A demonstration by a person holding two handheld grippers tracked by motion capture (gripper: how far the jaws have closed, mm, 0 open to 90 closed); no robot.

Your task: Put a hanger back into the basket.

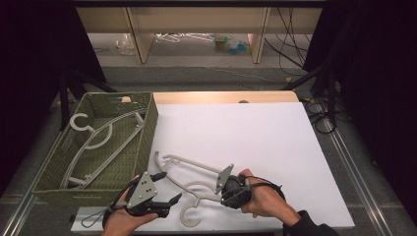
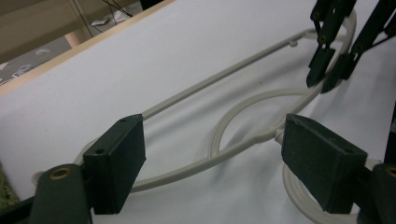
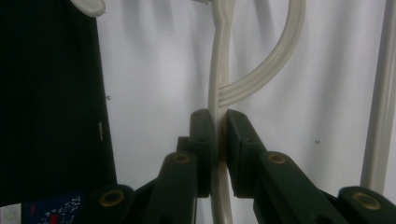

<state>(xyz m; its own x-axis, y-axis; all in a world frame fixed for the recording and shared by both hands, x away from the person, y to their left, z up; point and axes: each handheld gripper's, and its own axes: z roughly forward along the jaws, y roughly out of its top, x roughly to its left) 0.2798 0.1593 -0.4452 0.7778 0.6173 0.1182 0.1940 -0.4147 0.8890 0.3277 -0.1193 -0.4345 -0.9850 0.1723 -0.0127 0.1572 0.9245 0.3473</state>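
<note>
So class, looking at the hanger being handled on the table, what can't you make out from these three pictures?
- High view: hanger arm ends under the right gripper and hand.
- Right gripper view: the hook is cut off by the top edge.
- Left gripper view: left gripper pads block the hanger's near parts.
- High view: the basket wall hides part of the second hanger.
- High view: distant floor clutter is too small.

Basket (image 1: 147,129) walls left, table (image 1: 255,132) beyond open

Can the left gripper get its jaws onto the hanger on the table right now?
Probably yes: the left gripper is open, the hanger lies between its jaws, unobstructed.
</note>
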